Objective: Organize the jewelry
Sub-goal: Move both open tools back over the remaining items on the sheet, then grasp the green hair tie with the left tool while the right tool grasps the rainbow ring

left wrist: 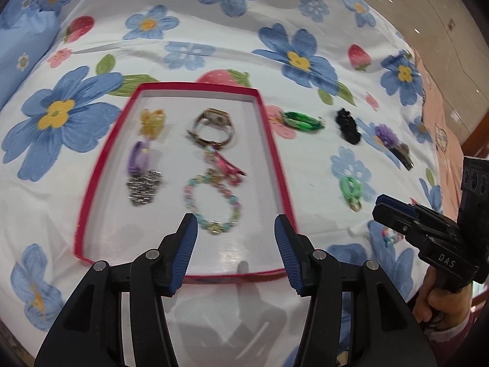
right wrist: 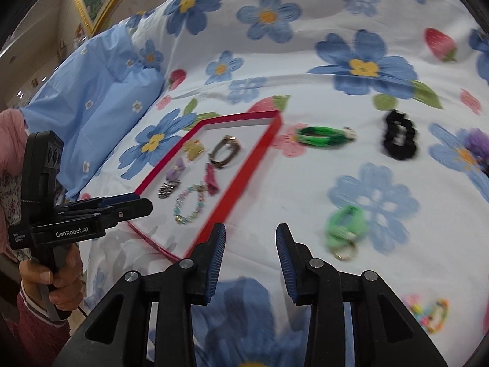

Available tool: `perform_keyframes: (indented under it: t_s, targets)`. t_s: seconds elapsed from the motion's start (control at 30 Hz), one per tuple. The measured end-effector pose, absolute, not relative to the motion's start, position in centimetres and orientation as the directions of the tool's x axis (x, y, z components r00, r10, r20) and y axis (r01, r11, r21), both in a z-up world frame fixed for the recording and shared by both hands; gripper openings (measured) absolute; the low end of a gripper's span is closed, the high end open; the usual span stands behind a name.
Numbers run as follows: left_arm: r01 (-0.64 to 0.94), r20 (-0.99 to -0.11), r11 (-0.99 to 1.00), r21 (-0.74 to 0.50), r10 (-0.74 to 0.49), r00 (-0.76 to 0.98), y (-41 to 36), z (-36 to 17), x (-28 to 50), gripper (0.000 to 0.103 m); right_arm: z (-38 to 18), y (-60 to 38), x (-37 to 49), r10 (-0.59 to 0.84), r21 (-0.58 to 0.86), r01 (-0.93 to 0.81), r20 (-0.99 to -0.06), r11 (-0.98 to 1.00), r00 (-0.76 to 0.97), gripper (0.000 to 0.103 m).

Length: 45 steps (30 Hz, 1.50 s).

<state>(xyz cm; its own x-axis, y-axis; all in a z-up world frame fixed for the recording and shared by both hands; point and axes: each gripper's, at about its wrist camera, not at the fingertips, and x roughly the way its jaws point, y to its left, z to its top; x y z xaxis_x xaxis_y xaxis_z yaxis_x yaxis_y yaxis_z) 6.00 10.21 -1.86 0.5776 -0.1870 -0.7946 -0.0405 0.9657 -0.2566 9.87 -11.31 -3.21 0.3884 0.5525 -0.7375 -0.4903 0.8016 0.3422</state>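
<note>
Floral bedsheet [left wrist: 214, 30] | "DAS" on right tongs [left wrist: 379, 205], "GenRobot.AI" on left tongs [right wrist: 143, 205] | red tray [left wrist: 275, 153] above released left tongs | green keychain [right wrist: 343, 229] right of released right tongs

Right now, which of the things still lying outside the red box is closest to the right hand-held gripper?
The light green hair tie with a ring on it. It lies just beside the right hand-held gripper; the dark green one and black scrunchie lie farther off.

My left camera looks down close over the red tray's [left wrist: 276, 153] near edge; my right one sits further right, angled left — both share the tray [right wrist: 244, 168] and the flowered bedsheet [left wrist: 305, 15].
</note>
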Motion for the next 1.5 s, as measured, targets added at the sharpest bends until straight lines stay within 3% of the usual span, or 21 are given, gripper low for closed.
perform_keyframes:
  t_s: [0.77, 1.37, 1.5]
  targets:
    - [0.134, -0.808, 0.958, -0.256, -0.287, 0.515, 0.2, -2.5, 6.8, 0.052, -4.0, -25.7, 5.3, 0.409, 0.318, -0.26, -0.76, 0.912, 0.505, 0.037]
    - [0.199, -0.817, 0.949, -0.243, -0.311, 0.485, -4.3, -2.8, 12.9, 0.052, -6.3, -28.4, 7.5, 0.333, 0.285, -0.172, -0.798, 0.943, 0.503, 0.035]
    - [0.235, -0.828, 0.943, -0.237, -0.322, 0.459, -6.3, -3.7, 14.6, 0.052, -7.1, -27.9, 8.3, 0.314, 0.258, -0.181, -0.819, 0.949, 0.48, 0.029]
